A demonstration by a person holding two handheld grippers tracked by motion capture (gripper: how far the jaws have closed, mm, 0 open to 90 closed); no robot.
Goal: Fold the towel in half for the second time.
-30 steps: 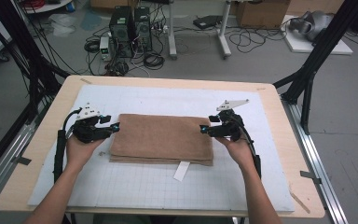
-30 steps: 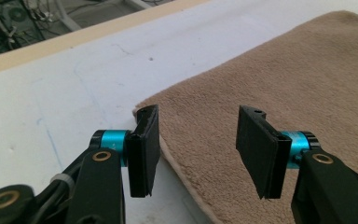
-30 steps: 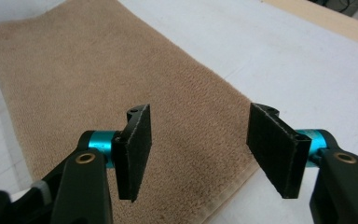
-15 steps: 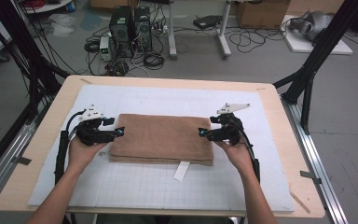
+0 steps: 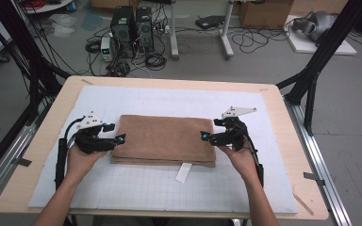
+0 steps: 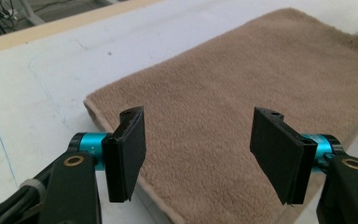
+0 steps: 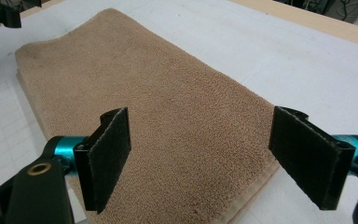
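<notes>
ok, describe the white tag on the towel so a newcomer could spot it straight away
Start at the white gridded mat on the wooden table. In its middle lies a folded brown towel. From the towel's near edge, right of centre, a small white tag sticks out onto the mat: the one pale strip against brown cloth.

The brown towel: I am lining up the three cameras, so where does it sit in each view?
High view: the folded brown towel lies mid-table on the white gridded mat, between the two tools.
Left gripper view: the towel spreads from the centre to the upper right, beyond the jaws.
Right gripper view: the towel runs from the upper left down to the centre.
Shared landmark: the white gridded mat under it.
</notes>
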